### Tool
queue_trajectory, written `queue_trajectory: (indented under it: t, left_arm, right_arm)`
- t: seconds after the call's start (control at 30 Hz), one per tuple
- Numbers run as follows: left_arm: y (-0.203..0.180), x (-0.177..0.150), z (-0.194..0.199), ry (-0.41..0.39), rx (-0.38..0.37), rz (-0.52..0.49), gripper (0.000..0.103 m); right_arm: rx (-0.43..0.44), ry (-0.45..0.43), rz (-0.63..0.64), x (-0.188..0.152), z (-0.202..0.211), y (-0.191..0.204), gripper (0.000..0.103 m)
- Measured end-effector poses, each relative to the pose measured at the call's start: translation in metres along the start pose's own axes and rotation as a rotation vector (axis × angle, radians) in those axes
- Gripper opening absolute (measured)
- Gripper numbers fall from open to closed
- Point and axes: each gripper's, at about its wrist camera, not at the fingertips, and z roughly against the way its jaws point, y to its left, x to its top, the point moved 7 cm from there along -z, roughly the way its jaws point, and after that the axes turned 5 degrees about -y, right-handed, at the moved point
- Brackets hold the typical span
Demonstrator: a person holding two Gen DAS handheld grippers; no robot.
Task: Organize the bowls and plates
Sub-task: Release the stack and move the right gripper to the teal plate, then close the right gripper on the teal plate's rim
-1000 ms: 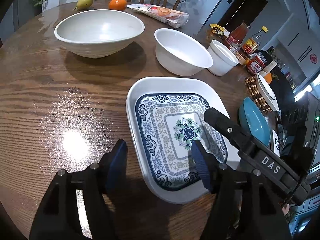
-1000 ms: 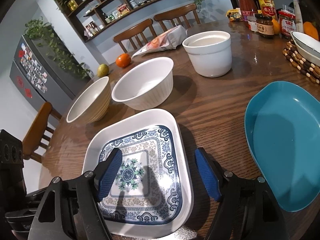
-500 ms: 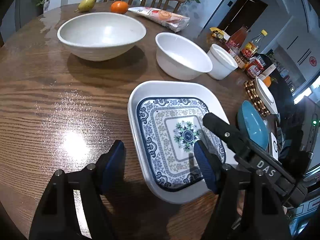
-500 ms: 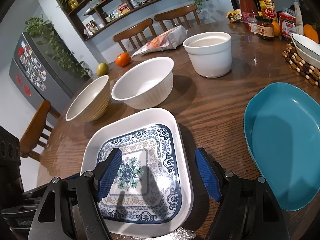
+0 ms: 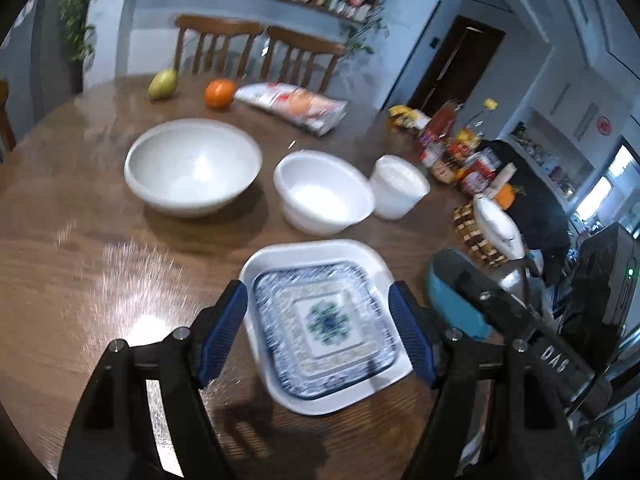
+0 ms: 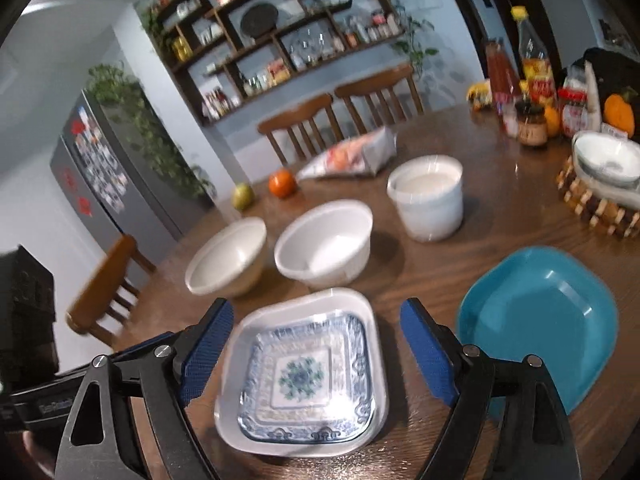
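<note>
Approach step, it seems: both the left hand-held gripper [image 5: 320, 332] and right hand-held gripper [image 6: 316, 352] hang wide open above the patterned plate [image 5: 326, 324] on the surface [image 5: 80, 264], touching nothing. Next move needs lowering onto its rim, perhaps toward the teal plate [image 6: 540, 320].

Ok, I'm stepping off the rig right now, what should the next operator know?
Left tool: open, empty, above the patterned plate.
Right tool: open, empty, over the same plate.
Things: teal plate lies separately to the right; wide bowl, ribbed bowl and white pot stand apart in a row behind.
Done: nothing stacked.
Left: probably stack the two plates, then nest the bowls.
</note>
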Motion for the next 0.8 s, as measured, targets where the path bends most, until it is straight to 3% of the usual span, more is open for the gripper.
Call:
queue_trajectory:
  t: [0.13, 0.33, 0.53, 0.6, 0.8]
  left_arm:
    - [-0.031, 0.024, 0.011, -0.013, -0.054, -0.036, 0.076]
    - [-0.081, 0.038, 0.013, -0.032, -0.066, -0.170, 0.079]
    - [-0.113, 0.014, -0.037, 0.164, -0.163, -0.118, 0.078]
    - [-0.116, 0.002, -0.056, 0.233, -0.156, -0.090, 0.077]
    - [-0.133, -0.021, -0.091, 0.319, -0.127, -0.066, 0.073]
  right_arm:
    - [-0.067, -0.079, -0.010, 0.041, 0.037, -0.010, 0.087]
    - [-0.143, -0.147, -0.005, 0.088, 0.081, -0.030, 0.095]
    - [-0.184, -0.113, -0.039, 0.090, 0.087, -0.062, 0.095]
    - [-0.197, -0.087, -0.028, 0.083, 0.083, -0.074, 0.095]
    - [-0.214, -0.018, -0.108, 0.059, 0.067, -0.122, 0.091]
